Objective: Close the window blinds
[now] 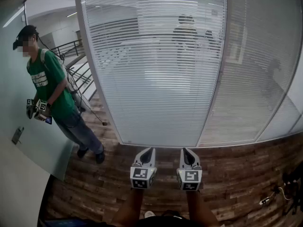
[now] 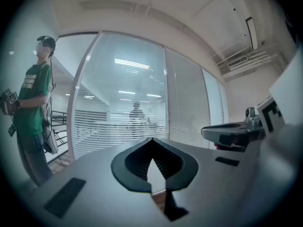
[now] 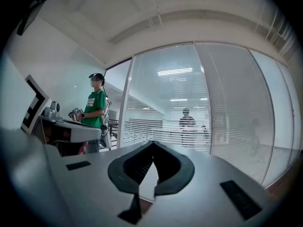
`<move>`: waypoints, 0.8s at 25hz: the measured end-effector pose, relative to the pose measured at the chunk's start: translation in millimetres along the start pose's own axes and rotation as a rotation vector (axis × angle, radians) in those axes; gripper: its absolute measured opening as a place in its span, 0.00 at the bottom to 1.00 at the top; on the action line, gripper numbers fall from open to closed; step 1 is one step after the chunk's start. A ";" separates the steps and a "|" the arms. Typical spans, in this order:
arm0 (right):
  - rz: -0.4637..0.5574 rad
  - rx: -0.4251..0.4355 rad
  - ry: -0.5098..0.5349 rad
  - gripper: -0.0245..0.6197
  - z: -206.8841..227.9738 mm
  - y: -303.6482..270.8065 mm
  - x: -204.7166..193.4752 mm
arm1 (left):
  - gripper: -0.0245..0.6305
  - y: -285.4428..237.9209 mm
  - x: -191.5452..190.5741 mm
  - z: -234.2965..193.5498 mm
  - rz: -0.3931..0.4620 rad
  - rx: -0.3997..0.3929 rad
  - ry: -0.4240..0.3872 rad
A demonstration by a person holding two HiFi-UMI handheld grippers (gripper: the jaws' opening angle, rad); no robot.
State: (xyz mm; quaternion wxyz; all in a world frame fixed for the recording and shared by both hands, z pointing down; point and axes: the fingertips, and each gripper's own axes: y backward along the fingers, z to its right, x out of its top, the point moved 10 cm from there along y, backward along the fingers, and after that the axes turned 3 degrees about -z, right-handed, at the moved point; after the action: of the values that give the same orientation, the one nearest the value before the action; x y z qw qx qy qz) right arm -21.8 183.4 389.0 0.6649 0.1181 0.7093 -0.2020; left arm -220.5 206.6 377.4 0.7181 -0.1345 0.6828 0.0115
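Note:
White slatted blinds (image 1: 161,79) hang behind the glass panels straight ahead. The middle panel's slats stand partly open, and a figure (image 1: 185,37) shows through them. The right panel (image 1: 258,79) looks denser. My left gripper (image 1: 147,150) and right gripper (image 1: 185,150) are held side by side, low in the head view, and point at the foot of the window, well short of it. Both are shut with nothing between the jaws. In the left gripper view the gripper's tips (image 2: 152,139) meet in front of the blinds (image 2: 123,122). The right gripper's tips (image 3: 153,142) meet in the same way in the right gripper view.
A person in a green shirt (image 1: 49,86) stands at the left by a glass door, holding another pair of grippers. The floor (image 1: 236,174) is wood plank. A power strip with cables (image 1: 265,200) lies at the lower right. Railings (image 1: 71,48) show past the left panel.

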 end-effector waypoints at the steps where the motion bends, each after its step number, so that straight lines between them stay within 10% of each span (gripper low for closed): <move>1: 0.000 0.000 -0.001 0.04 3.5 -0.9 0.4 | 0.03 -1.2 1.3 1.6 0.011 -0.001 -0.011; 20: 0.052 -0.012 0.016 0.04 21.3 -3.2 6.2 | 0.03 -13.1 5.7 10.8 0.060 -0.042 -0.037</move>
State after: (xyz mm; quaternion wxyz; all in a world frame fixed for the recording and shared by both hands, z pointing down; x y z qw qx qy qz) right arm -4.6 170.5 382.5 0.6650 0.1342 0.7124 -0.1792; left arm -207.0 195.3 374.4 0.7268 -0.1287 0.6728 0.0498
